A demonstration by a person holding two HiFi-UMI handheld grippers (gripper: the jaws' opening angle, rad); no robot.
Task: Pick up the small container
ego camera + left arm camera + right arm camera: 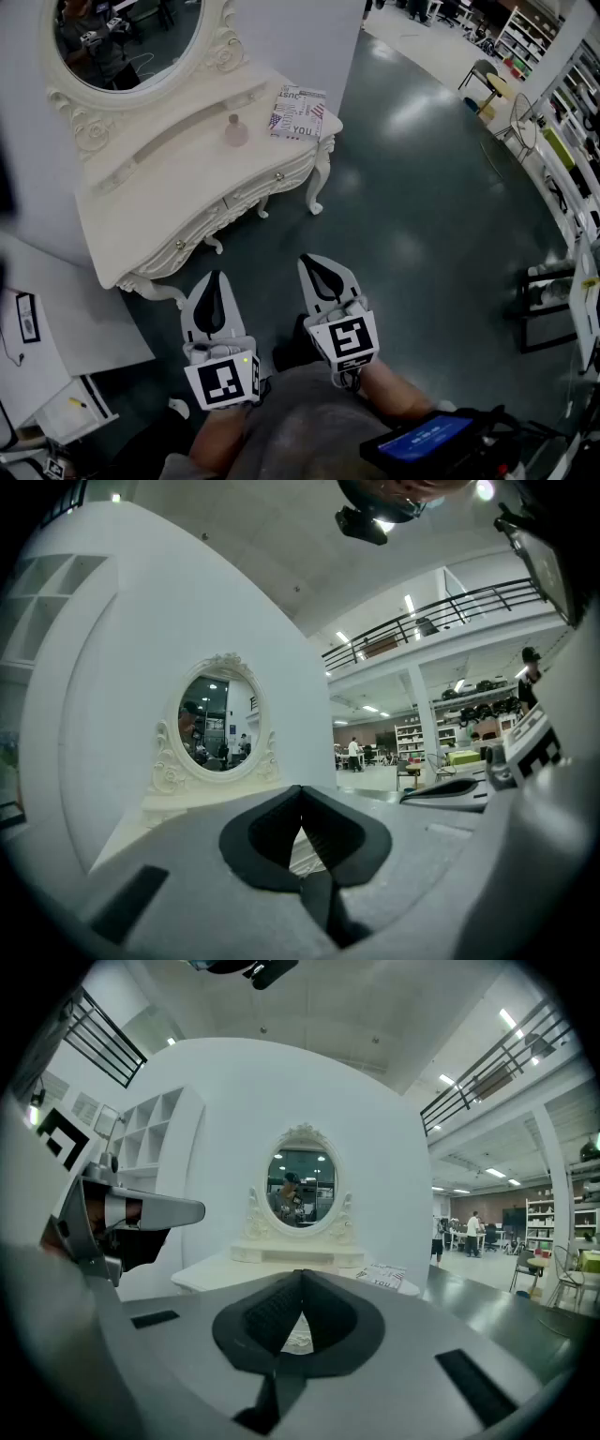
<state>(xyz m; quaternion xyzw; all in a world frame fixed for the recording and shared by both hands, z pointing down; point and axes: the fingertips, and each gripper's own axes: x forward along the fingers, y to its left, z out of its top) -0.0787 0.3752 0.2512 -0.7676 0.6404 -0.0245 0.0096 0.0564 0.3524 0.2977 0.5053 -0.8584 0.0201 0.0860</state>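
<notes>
- The left claw [216,286] and the right claw [319,270] are held side by side low over the dark floor [422,206], short of the front edge of the white carved bench [178,197].
- In the left gripper view the left claw [302,794] has its dark pads pressed together with nothing between them. The right claw [300,1279] is closed and empty in the same way.
- The small container [234,131] is pale pink. It stands on the bench top toward the back right, well apart from both claws.
- It appears upright, with a narrow neck on top of a rounder body, so its long axis runs vertically. I cannot make out any label on it.
- Just to its right, near the bench's right corner, lies a flat printed pad [300,112] with a stars-and-stripes pattern. The words "JUST" and "YOU" can be read on it.
- Behind the container an oval mirror [131,37] in a scrolled frame rises from the back of the bench. It reflects a person holding grippers.
- The bench front has drawers with small knobs [278,175] and curved legs.
- A low white cabinet [66,328] stands to the left of the bench, and shelves [572,112] line the far right.
- Each claw carries a marker cube [223,382] with a black square pattern.
- A device with a blue screen [427,439] sits at the lower right. Its text is too small to read.
</notes>
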